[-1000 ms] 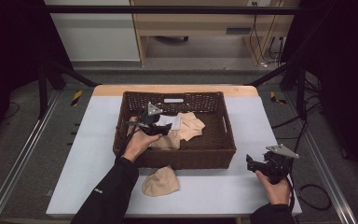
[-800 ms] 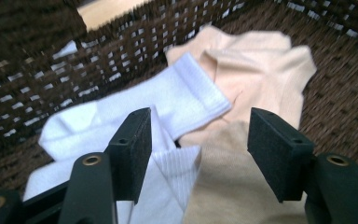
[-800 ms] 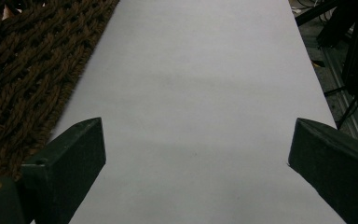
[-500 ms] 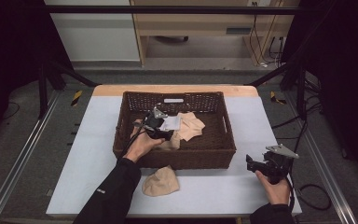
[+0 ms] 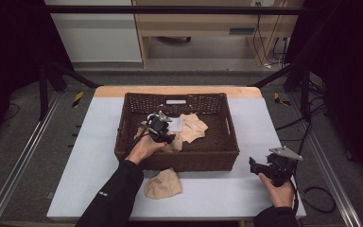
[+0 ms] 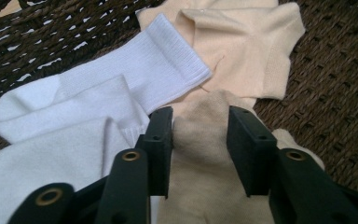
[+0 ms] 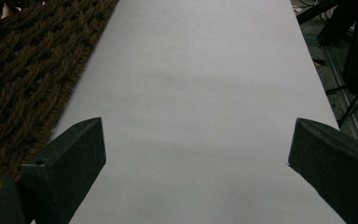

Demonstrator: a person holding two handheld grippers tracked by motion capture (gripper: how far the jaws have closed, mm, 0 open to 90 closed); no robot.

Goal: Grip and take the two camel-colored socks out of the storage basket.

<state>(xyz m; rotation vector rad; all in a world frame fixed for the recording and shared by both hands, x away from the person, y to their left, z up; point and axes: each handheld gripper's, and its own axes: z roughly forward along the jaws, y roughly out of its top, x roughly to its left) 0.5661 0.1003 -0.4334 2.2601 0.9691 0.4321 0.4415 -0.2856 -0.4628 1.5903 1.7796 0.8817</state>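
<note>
My left gripper pinches the tan sock; right gripper gapes idle. White sock might snag.

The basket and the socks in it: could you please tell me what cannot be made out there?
- Tan sock: left gripper view, near end cut off by the bottom edge and the jaws.
- White sock: high view, mostly behind the left gripper.
- Basket label: high view, too small to read.

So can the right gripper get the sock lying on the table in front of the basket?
Probably yes. The right gripper is open and holds nothing, and the tan sock lies on bare table outside the basket, with nothing between them.
</note>
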